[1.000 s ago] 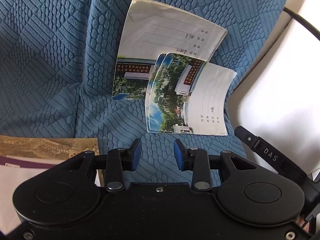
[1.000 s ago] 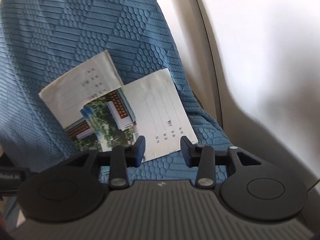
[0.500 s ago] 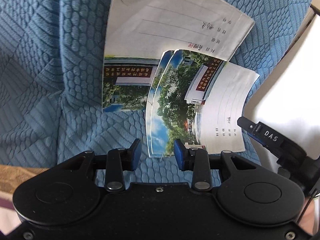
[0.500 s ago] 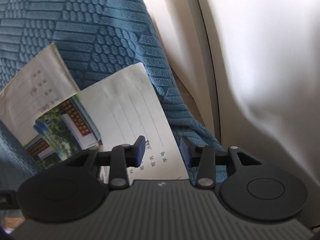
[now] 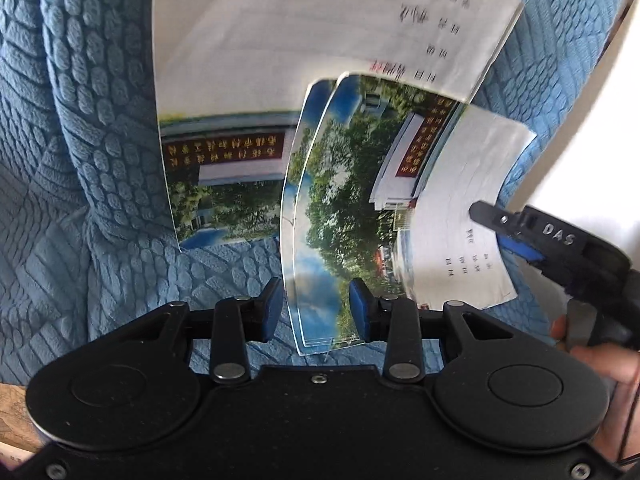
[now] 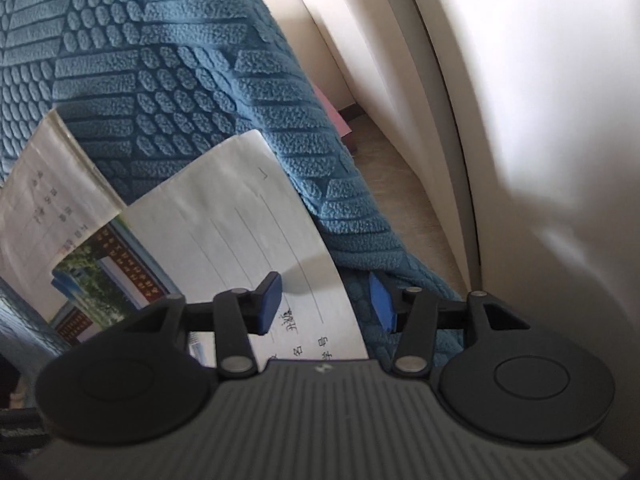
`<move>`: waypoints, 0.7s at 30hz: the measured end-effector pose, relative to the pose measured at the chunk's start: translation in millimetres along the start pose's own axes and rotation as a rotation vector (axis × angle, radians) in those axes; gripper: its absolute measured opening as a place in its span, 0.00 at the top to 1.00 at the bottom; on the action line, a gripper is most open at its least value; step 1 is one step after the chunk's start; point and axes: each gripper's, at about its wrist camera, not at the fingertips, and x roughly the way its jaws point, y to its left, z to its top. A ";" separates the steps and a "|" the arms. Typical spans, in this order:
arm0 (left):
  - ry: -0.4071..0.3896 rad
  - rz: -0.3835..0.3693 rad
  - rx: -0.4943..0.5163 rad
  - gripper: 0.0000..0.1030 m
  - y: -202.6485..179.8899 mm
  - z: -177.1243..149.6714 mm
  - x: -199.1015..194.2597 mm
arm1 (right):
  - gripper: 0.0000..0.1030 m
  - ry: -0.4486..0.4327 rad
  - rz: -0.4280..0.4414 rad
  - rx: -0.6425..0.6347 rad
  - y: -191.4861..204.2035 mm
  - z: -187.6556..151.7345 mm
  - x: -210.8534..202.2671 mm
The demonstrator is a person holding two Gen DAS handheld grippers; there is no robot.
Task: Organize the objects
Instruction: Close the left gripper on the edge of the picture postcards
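Two thin notebooks with photo covers lie overlapped on a blue textured sofa cover (image 5: 100,120). The upper notebook (image 5: 360,208) lies partly over the lower notebook (image 5: 260,60). My left gripper (image 5: 316,308) is open, with the upper notebook's near edge between its blue pads, not pinched. My right gripper (image 6: 326,302) is open at the upper notebook's (image 6: 240,240) right edge, one pad over the paper and one over the fabric. It also shows in the left wrist view (image 5: 516,232). The lower notebook (image 6: 44,200) shows at the left.
A white wall or panel (image 6: 540,120) runs along the right of the sofa, with a gap down to a tan floor (image 6: 400,184). A pink sheet (image 6: 332,112) lies in that gap. A patterned book corner (image 5: 12,416) shows at the lower left.
Both grippers have moved in closer to the notebooks. The upper notebook's edge now sits between the left pads, and the right gripper has reached its right edge.
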 end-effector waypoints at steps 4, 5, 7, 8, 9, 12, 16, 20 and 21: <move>0.008 0.006 0.002 0.69 -3.8 -0.1 5.2 | 0.48 0.023 0.093 0.038 -15.8 8.4 7.8; 0.005 0.007 0.011 0.70 -4.6 0.0 5.6 | 0.48 0.024 0.105 0.052 -19.5 10.0 8.5; 0.006 0.020 0.024 0.77 -5.7 -0.2 8.2 | 0.50 0.032 0.144 0.078 -26.0 12.9 9.5; 0.005 0.025 0.028 0.78 -5.3 0.3 10.6 | 0.50 0.031 0.163 0.094 -30.8 15.4 9.6; 0.007 0.027 0.030 0.78 -4.3 1.0 9.8 | 0.50 0.027 0.173 0.100 -33.7 16.2 8.5; 0.014 0.028 0.031 0.79 -3.7 2.8 11.0 | 0.52 0.007 0.231 0.145 -46.4 21.1 -2.6; 0.019 0.028 0.036 0.80 -2.7 5.2 9.1 | 0.52 -0.025 0.360 0.211 -61.5 28.8 -17.6; 0.016 0.025 0.037 0.80 -1.4 6.0 7.6 | 0.52 -0.054 0.512 0.249 -66.4 33.1 -26.0; 0.016 0.022 0.035 0.80 -0.8 5.9 7.2 | 0.52 -0.057 0.533 0.254 -66.1 31.0 -30.2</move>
